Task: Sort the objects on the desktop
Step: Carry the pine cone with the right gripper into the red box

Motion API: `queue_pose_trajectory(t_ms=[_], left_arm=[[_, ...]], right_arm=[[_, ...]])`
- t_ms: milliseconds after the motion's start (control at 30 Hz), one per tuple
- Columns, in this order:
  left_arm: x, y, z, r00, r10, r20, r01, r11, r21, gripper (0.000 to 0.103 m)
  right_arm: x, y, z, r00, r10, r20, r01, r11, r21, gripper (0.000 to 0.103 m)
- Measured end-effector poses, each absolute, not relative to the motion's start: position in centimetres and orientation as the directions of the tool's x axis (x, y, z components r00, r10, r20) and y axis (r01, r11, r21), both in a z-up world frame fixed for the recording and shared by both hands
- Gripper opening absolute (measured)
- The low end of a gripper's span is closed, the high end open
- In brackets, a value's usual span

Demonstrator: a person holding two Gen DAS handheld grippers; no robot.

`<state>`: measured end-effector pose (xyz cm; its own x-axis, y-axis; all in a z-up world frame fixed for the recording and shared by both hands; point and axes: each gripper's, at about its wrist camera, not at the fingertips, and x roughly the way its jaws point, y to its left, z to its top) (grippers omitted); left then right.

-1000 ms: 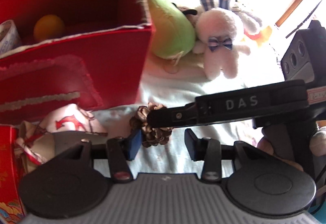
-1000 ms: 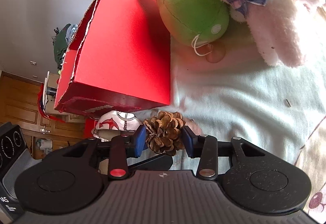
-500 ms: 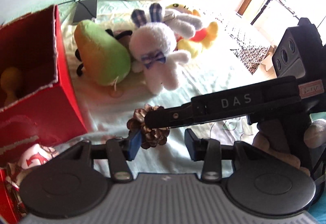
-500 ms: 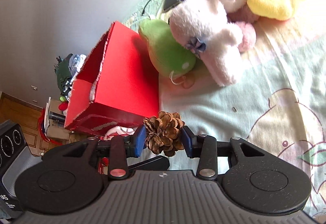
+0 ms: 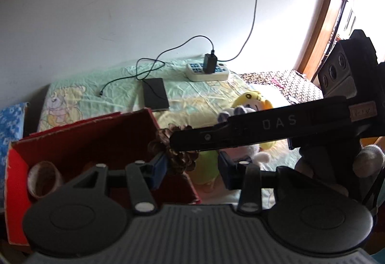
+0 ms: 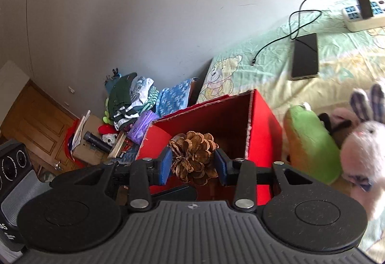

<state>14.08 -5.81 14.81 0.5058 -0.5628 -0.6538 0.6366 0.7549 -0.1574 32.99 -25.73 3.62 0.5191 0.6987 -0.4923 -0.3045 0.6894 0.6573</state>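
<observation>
A brown pine cone [image 6: 193,158] is clamped between the blue pads of my right gripper [image 6: 193,166], which is shut on it. It hangs over the open top of the red cardboard box [image 6: 262,124]. In the left wrist view the same pine cone [image 5: 185,163] shows beside the box's right wall [image 5: 79,129], with one of the right gripper's fingers [image 5: 240,130] crossing in front. My left gripper [image 5: 192,171] stands open just below, holding nothing. A tape roll [image 5: 44,178] lies inside the box.
A green plush [image 6: 310,141] and a white rabbit plush [image 6: 363,143] lie right of the box on the pale sheet. Farther back are a dark phone [image 6: 305,56], a power strip [image 6: 363,16] with cables, and a yellow plush [image 5: 255,99]. Clutter fills the floor at left.
Both grippers have risen and tilted up. The pine cone has gone from low beside the box's side to above its open top, still gripped by the right gripper.
</observation>
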Motion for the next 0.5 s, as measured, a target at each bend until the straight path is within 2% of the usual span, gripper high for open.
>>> queue_pose_trajectory(t_ms=[200,400,500], left_arm=[[18.3,-0.6,12.5,0.505,-0.495,-0.708,0.563,0.81,-0.165,0.042],[22.0,3.6,8.4,0.423,-0.469,-0.775,0.488,0.839,-0.241,0.042],[23.2,4.7,6.4,0.38,-0.437,-0.815,0.463,0.853,-0.242,0.042]], right_arm=[[37.1,-18.7,2.4,0.402,0.701,-0.589,-0.329,0.711,0.621,0.042],[40.1,-13.7,-0.7,0.259,0.68,-0.686,-0.288,0.732,0.617,0.042],[41.3,-11.7,-2.4,0.185,0.663,-0.725,-0.268,0.744,0.612,0.042]])
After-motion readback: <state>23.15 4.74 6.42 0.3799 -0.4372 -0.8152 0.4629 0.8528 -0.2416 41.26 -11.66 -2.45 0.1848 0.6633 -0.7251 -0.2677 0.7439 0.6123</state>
